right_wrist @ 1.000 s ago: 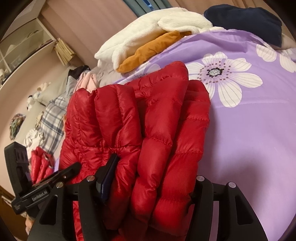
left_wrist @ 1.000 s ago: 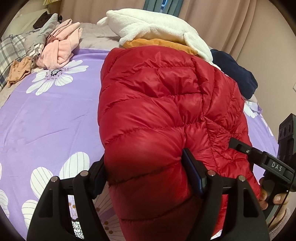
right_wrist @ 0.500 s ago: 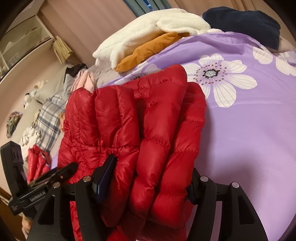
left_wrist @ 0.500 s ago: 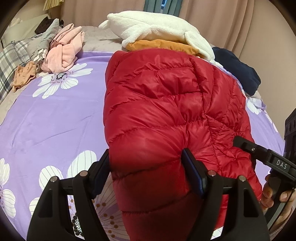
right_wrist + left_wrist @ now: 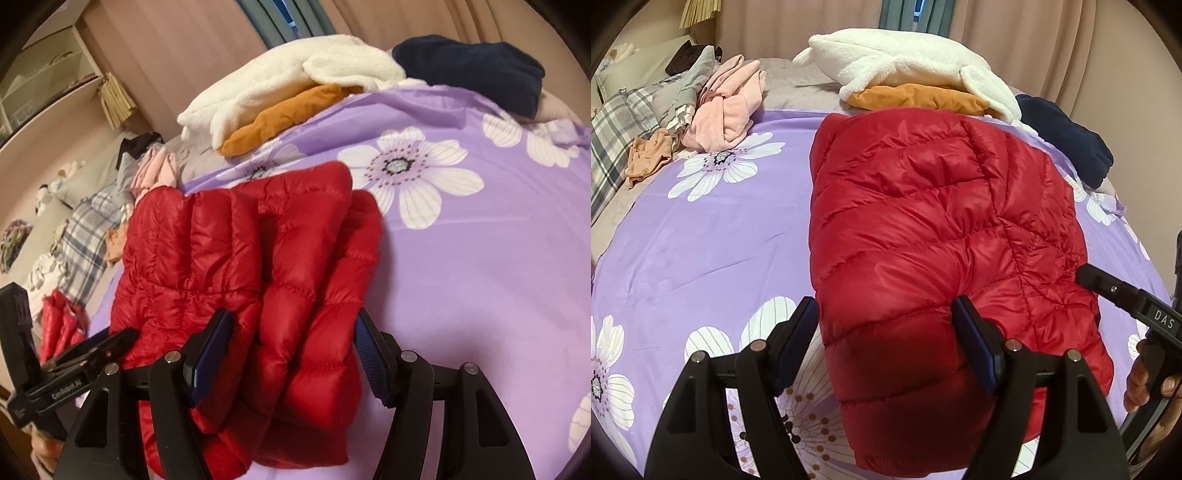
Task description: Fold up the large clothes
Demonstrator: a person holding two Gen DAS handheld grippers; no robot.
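Left gripper (image 5: 886,325): pads pressed on the near edge of the folded red down jacket (image 5: 934,229).
Right gripper (image 5: 291,347): jaws spread apart around the jacket's bulk, right pad clear of it.
Jacket: lying on the purple flowered bedspread (image 5: 701,236).
Behind: white fleece (image 5: 905,62), orange garment (image 5: 919,98).

soft, even indoor light, fairly dim and warm. the red down jacket (image 5: 923,236) shows a mild sheen; faint shadows lie beneath it. fisheye views bend strongly, with dark vignetted corners. edges look slightly soft.
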